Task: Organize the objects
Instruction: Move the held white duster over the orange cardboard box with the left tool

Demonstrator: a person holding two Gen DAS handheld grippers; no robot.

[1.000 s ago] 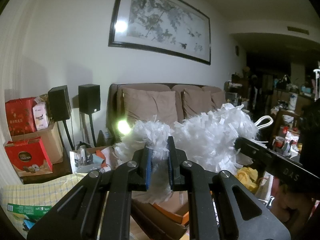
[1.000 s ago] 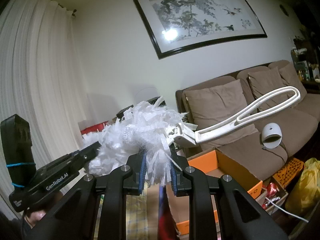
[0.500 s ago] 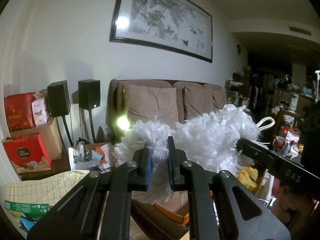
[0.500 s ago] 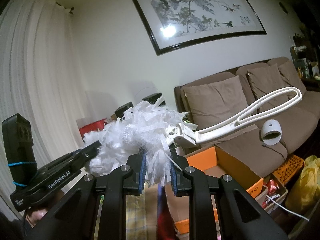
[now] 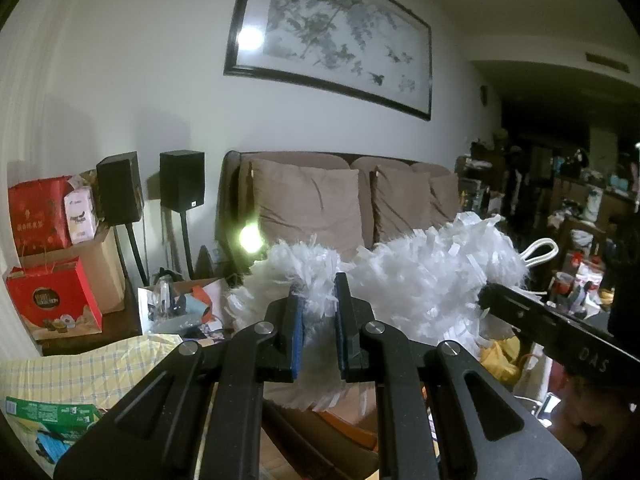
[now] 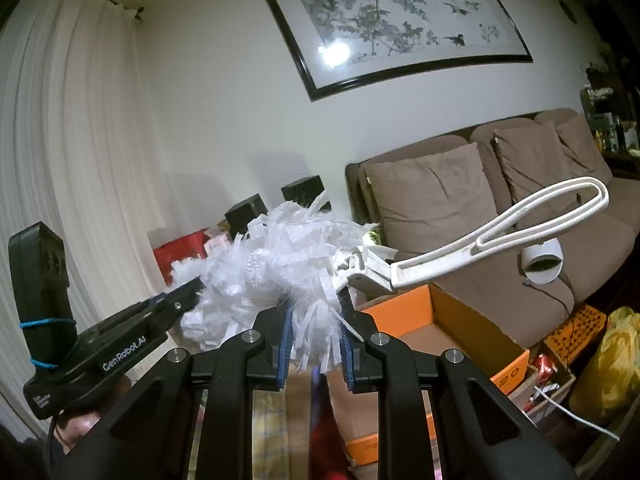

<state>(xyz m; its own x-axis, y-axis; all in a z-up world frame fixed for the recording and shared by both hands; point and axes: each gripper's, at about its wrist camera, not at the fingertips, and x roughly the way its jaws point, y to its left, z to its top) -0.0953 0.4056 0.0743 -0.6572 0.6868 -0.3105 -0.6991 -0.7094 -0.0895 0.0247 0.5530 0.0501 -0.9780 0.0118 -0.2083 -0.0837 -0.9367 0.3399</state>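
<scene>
In the left wrist view, the white duster (image 5: 420,280) is pinched at its fluffy end by the left gripper (image 5: 318,320), in mid-air before the brown sofa (image 5: 312,200). Nothing is seen to have changed over the last second.

In the right wrist view, the right gripper (image 6: 314,344) is clamped on the fluff near the handle (image 6: 500,236), above the orange box (image 6: 460,320). The carry seems paused, placement undone.

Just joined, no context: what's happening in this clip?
A person holds a fluffy white duster with a looped white plastic handle in the air with both grippers. The left gripper and the right gripper are each clamped on its fringe. An open orange cardboard box sits below, in front of a brown sofa.
</scene>
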